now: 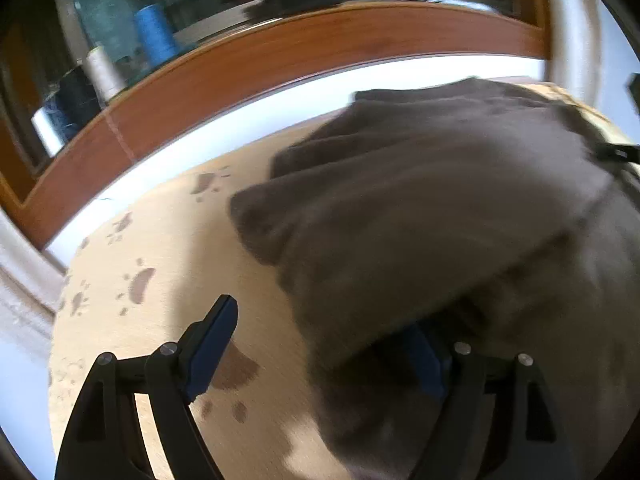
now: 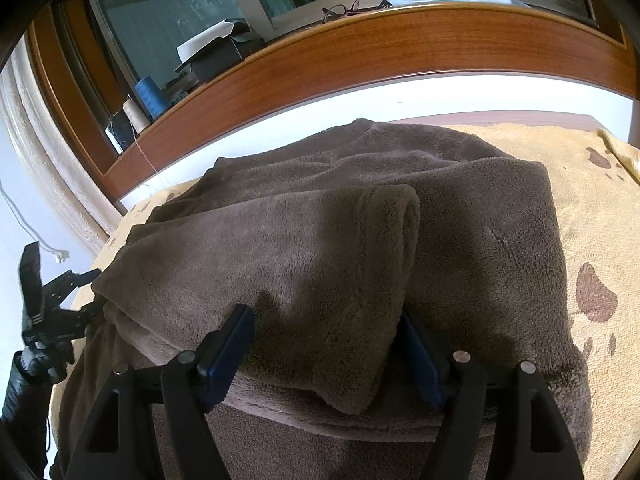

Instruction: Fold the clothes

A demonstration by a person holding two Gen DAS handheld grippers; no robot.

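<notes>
A brown fleece garment lies partly folded on a yellow paw-print cloth. A folded sleeve or flap lies on top, running toward my right gripper. That gripper is open, its blue-padded fingers standing either side of the flap's near end. In the left wrist view the same garment fills the right half, blurred. My left gripper is open at the garment's left edge; its right finger is under a fold, its left finger is over bare cloth. The left gripper also shows at the right wrist view's left edge.
A wooden window sill runs behind the bed. On it stand a blue thread spool, a cream spool, a dark box and glasses. The cloth's left edge drops off to the floor.
</notes>
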